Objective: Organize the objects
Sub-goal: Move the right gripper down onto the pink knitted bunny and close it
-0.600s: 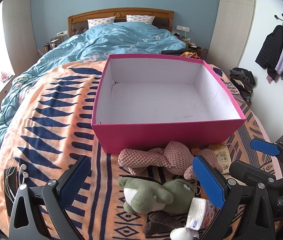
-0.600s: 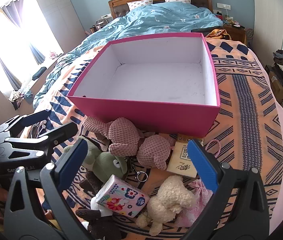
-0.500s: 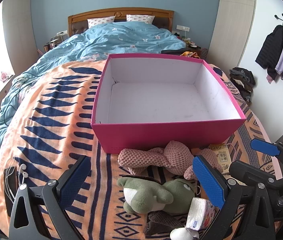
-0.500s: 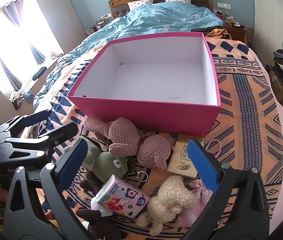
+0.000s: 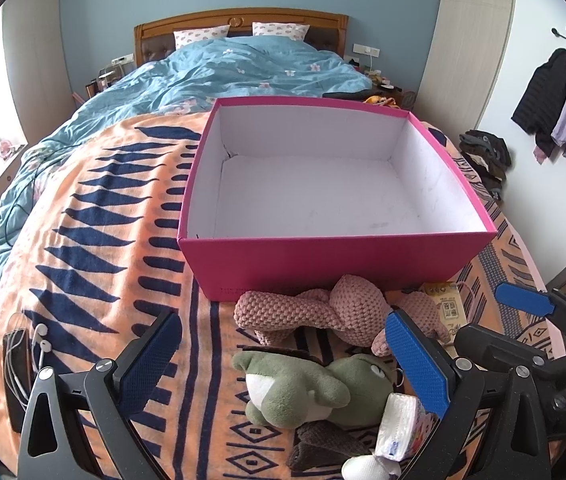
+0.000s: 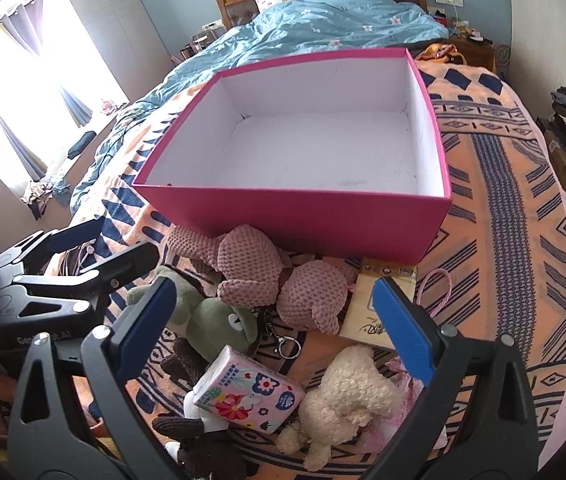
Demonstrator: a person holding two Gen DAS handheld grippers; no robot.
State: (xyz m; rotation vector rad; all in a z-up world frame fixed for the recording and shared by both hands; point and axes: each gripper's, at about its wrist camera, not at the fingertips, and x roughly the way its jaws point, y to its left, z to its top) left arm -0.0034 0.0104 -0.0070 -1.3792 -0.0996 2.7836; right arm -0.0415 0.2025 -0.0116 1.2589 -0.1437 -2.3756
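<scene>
1. Left wrist view: the left gripper [image 5: 283,364] hangs over the patterned orange blanket [image 5: 95,264] with its blue-padded jaws spread wide and nothing between them. Just ahead lie a green plush frog [image 5: 303,390] and a pink knitted plush toy [image 5: 323,312], which touches the front wall of the open pink cardboard box [image 5: 335,260]. The box interior shows bare white; nothing appears packed yet.

2. Right wrist view: the right gripper [image 6: 275,328] is likewise wide open and holds nothing. Under it sit a floral tissue pack [image 6: 249,394], a cream fluffy plush [image 6: 347,396], a tan card [image 6: 371,308] and a keyring clip [image 6: 285,344]. By my judgement the sorting has not begun; every item remains outside the box.
</scene>
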